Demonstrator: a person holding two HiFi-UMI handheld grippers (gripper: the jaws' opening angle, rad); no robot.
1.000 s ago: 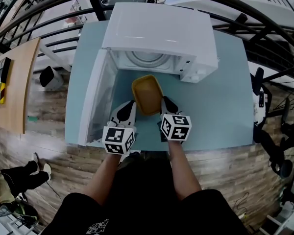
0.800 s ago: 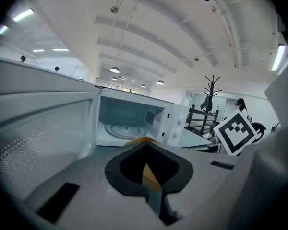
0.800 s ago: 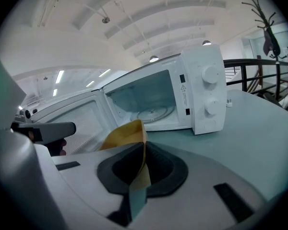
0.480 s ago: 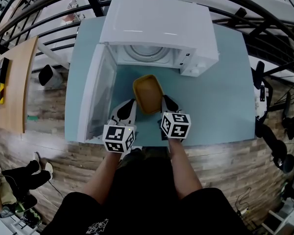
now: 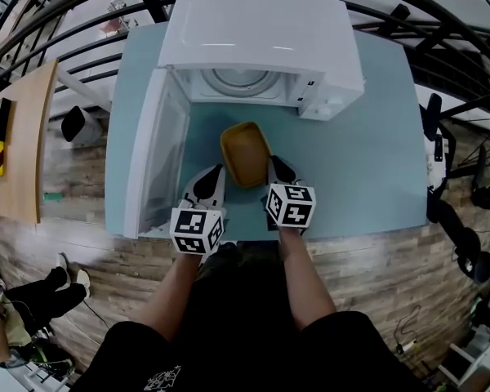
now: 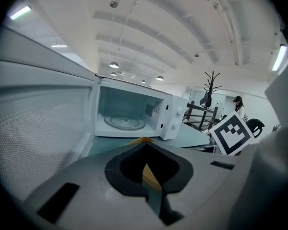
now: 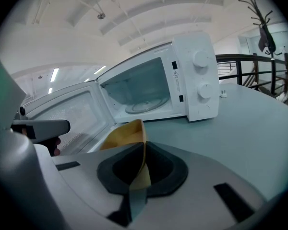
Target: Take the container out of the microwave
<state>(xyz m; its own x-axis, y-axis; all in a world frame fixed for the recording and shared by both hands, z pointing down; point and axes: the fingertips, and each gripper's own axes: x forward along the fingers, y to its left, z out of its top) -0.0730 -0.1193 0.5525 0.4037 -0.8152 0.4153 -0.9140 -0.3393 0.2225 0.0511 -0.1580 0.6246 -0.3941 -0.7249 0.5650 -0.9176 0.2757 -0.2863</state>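
Observation:
The yellow container (image 5: 245, 153) is outside the white microwave (image 5: 261, 47), over the teal table in front of the open oven. My left gripper (image 5: 220, 172) is shut on its left rim and my right gripper (image 5: 271, 167) is shut on its right rim. In the left gripper view the yellow rim (image 6: 149, 176) is pinched between the closed jaws. In the right gripper view the container wall (image 7: 129, 135) runs up from between the closed jaws. The microwave cavity (image 6: 122, 114) with its glass turntable (image 7: 143, 106) holds nothing.
The microwave door (image 5: 151, 166) stands swung open on the left, close beside my left gripper. The teal table (image 5: 367, 153) stretches to the right of the oven. Black railings (image 5: 441, 64) ring the table; a wooden bench (image 5: 16, 137) is off left.
The container and both grippers have sunk slightly towards the table in front of the microwave; both grips are unchanged.

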